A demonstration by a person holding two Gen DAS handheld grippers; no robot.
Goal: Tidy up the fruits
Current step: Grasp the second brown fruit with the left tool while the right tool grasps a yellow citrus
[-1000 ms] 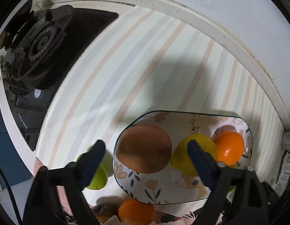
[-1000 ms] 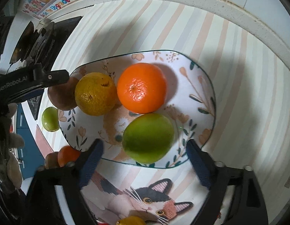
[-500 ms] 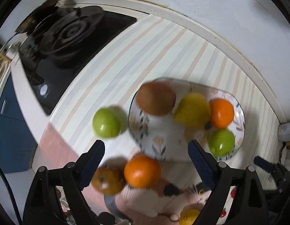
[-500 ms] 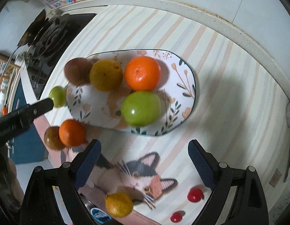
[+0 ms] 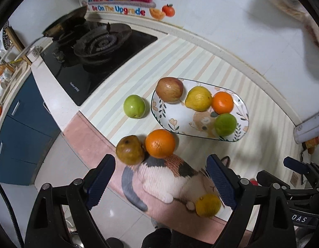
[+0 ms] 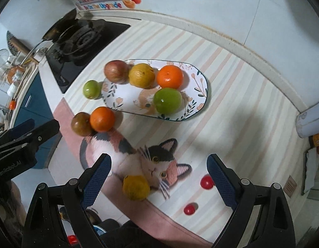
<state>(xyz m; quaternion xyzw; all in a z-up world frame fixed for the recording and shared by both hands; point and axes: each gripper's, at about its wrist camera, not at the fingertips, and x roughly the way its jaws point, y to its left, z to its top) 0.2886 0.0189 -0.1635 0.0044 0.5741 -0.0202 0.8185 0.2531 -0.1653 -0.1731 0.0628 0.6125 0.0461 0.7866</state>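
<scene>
At far left a black glass hob [image 5: 93,62] with a ringed iron burner sits in the bench [image 5: 200,62], which wears a cloth of pale pastel stripes. Beside it lies a smooth green apple [image 5: 134,106], just off the plate's rim. Nearer the bench edge, a dull brown-green fruit [image 5: 129,150] touches a glossy, dimpled orange [image 5: 160,143]; both rest by the tail of a cat [image 6: 136,155] printed on the cloth. The oval plate [image 6: 200,86], glazed white with leaf and flower sprigs, holds four fruits: a reddish apple [image 5: 169,90] at its left end, a knobbly yellow citrus [image 5: 198,98], a shiny tangerine [image 5: 222,102], and a round green fruit [image 5: 225,124] in front. A rough yellow citrus [image 6: 136,187] sits on the cat's face, and two small red balls [image 6: 206,182] lie right of it. The left claw [image 5: 160,183] and right claw [image 6: 159,180] both gape wide, textured blue pads bare, holding nothing above the bench edge.
</scene>
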